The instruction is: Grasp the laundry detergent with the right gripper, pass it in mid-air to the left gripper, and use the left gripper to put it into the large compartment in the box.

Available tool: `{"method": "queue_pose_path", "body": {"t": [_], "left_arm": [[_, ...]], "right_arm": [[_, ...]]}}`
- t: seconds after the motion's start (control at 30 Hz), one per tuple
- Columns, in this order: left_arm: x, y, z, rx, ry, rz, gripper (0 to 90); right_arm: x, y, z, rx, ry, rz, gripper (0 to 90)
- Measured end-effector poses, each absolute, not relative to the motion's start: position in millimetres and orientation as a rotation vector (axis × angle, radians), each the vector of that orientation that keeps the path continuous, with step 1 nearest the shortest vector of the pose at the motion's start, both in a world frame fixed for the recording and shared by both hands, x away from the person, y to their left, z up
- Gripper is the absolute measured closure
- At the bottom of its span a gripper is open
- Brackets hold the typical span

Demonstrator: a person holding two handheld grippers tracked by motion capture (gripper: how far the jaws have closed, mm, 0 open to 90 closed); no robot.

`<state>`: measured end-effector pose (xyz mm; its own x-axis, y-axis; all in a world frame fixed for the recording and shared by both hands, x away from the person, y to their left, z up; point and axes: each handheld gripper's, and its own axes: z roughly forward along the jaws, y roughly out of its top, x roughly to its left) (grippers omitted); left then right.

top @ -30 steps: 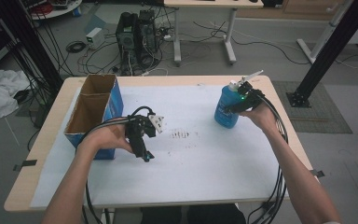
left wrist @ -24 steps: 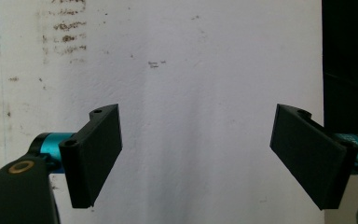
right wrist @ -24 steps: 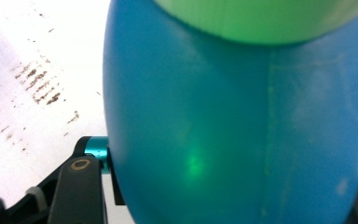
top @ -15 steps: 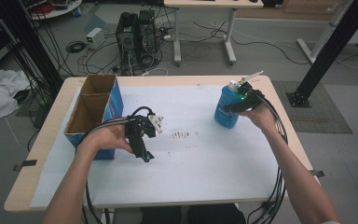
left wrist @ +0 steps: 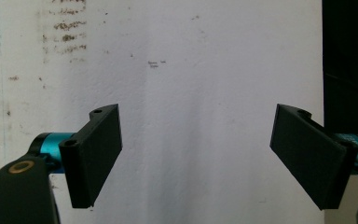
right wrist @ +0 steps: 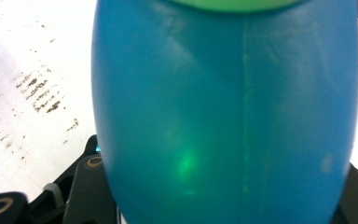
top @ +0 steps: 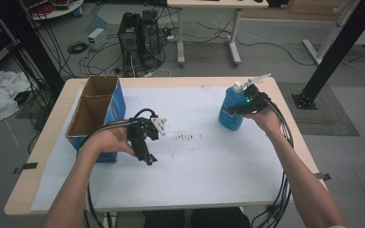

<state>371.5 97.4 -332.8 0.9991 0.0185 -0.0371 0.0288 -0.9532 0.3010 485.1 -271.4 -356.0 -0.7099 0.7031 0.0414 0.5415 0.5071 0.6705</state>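
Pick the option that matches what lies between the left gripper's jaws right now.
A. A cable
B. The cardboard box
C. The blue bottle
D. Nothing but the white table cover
D: in the left gripper view the left gripper has its two black jaws spread wide, with just the stained white table cover between them; the blue bottle stands across the table at the right gripper.

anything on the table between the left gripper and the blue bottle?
In the high view, between the left gripper and the blue bottle there is bare white paper with a patch of dark smudges.
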Motion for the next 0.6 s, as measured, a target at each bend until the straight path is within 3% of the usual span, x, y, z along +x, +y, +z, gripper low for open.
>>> {"method": "queue_pose_path", "body": {"t": [0.6], "left_arm": [[371.5, 100.8, -327.2, 2.81, 0.055, -0.038, 16.7]], "right_arm": [[479.9, -269.9, -350.0, 1.018, 2.506, 1.021, 45.3]]}}
